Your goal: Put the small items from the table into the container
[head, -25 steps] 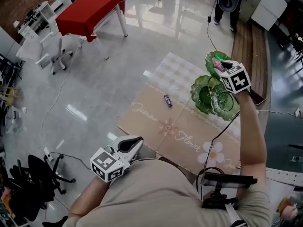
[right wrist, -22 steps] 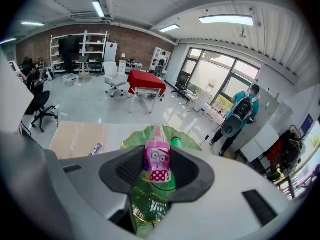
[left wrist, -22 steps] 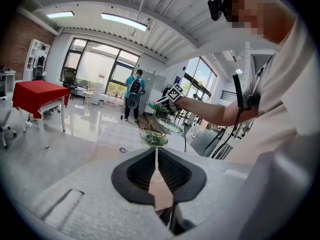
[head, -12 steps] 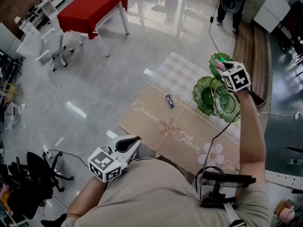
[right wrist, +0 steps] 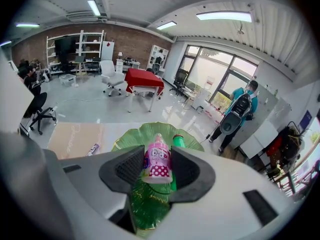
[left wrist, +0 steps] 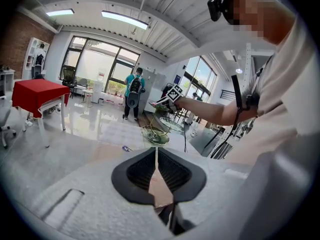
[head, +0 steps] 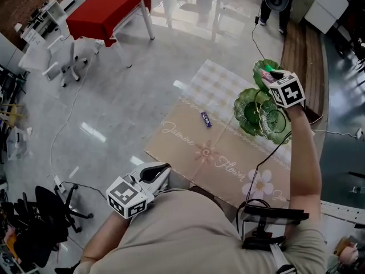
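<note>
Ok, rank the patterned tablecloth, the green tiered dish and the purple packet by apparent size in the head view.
1. patterned tablecloth, largest by far.
2. green tiered dish, clearly smaller.
3. purple packet, smallest.

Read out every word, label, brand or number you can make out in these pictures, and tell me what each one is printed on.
"Jasmine": script lettering on the brown mat.
"Flower": script lettering on the same mat, nearer the person.
Purple wrapper: its print is too small to read.
Pink bottle: cartoon picture and dots, no readable words.
</note>
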`<action>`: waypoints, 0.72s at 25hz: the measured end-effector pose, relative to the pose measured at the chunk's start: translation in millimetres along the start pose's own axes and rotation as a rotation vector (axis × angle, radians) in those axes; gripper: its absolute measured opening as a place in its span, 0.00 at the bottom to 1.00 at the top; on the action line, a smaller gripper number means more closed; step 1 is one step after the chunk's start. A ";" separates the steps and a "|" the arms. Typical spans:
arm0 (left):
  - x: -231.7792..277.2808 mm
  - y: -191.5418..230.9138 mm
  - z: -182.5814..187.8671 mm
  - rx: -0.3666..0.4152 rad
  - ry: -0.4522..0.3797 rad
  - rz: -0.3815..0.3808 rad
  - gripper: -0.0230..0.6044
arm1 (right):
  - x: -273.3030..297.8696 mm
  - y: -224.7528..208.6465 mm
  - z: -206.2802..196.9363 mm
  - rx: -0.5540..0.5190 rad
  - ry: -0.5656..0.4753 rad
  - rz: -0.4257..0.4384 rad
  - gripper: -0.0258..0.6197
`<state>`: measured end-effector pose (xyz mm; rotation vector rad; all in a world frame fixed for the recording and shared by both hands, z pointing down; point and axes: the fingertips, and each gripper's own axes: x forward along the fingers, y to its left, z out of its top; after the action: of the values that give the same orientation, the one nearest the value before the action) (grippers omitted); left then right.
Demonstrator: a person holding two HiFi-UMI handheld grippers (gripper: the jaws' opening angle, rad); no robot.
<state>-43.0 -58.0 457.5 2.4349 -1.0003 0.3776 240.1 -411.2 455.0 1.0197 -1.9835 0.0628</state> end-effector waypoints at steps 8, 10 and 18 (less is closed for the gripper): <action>-1.6 3.2 0.5 0.022 0.014 -0.040 0.05 | -20.7 3.8 8.1 0.014 -0.054 -0.042 0.30; -2.9 3.7 2.2 0.031 0.014 -0.056 0.05 | -29.0 6.8 8.7 0.023 -0.064 -0.055 0.30; -11.0 10.2 3.3 0.048 0.012 -0.128 0.05 | -77.8 39.7 18.6 0.063 -0.161 -0.119 0.27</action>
<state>-57.7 -59.6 453.4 2.5211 -0.8340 0.3763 222.1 -343.1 400.2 1.2146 -2.0717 -0.0226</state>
